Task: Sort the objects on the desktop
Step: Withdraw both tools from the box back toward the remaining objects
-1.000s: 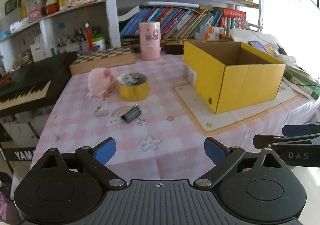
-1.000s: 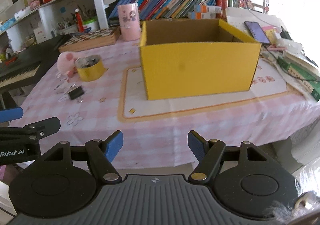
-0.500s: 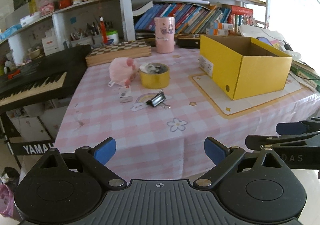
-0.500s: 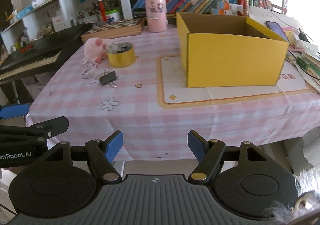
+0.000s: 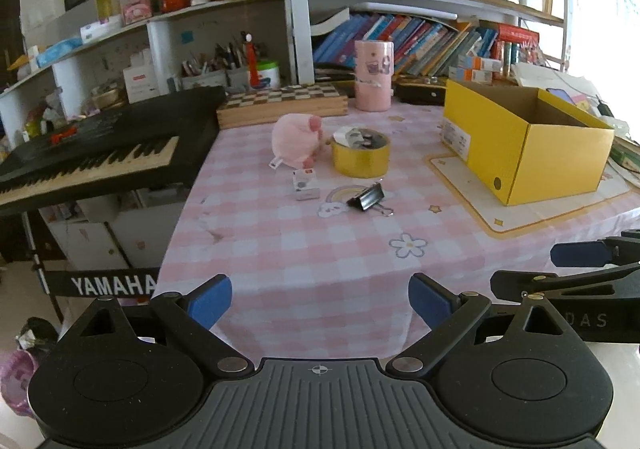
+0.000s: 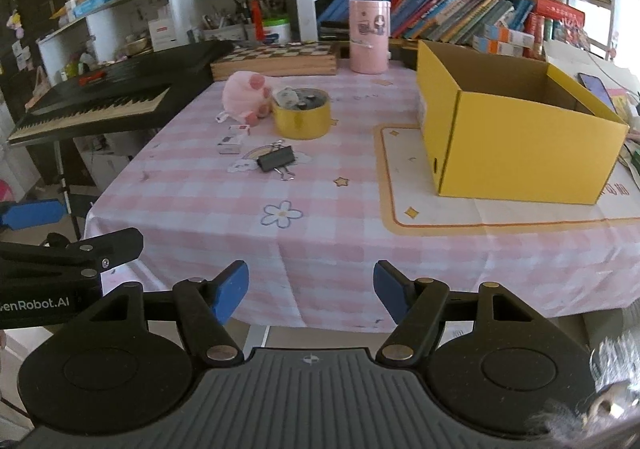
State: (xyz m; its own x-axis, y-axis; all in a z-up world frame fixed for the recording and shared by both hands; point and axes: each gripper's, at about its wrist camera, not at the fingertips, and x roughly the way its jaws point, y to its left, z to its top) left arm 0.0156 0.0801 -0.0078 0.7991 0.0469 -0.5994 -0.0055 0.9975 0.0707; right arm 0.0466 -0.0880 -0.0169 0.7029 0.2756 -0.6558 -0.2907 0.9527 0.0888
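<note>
A pink plush toy (image 5: 294,141), a yellow tape roll (image 5: 361,155), a small white box (image 5: 306,184) and a black binder clip (image 5: 369,198) lie on the pink checked tablecloth (image 5: 328,249). An open yellow cardboard box (image 5: 524,141) stands to the right. The same items show in the right wrist view: plush (image 6: 244,97), tape roll (image 6: 302,117), clip (image 6: 277,160), yellow box (image 6: 516,137). My left gripper (image 5: 320,301) is open and empty, before the table's front edge. My right gripper (image 6: 311,291) is open and empty, also off the front edge.
A black keyboard (image 5: 92,153) stands left of the table. A chessboard box (image 5: 282,105) and a pink cylinder (image 5: 374,75) sit at the back, with bookshelves (image 5: 420,45) behind. A phone (image 6: 596,87) and papers lie right of the yellow box.
Both grippers have pulled back from the table and away from the objects, which now look smaller and farther. Both stay open. Nothing on the table has moved.
</note>
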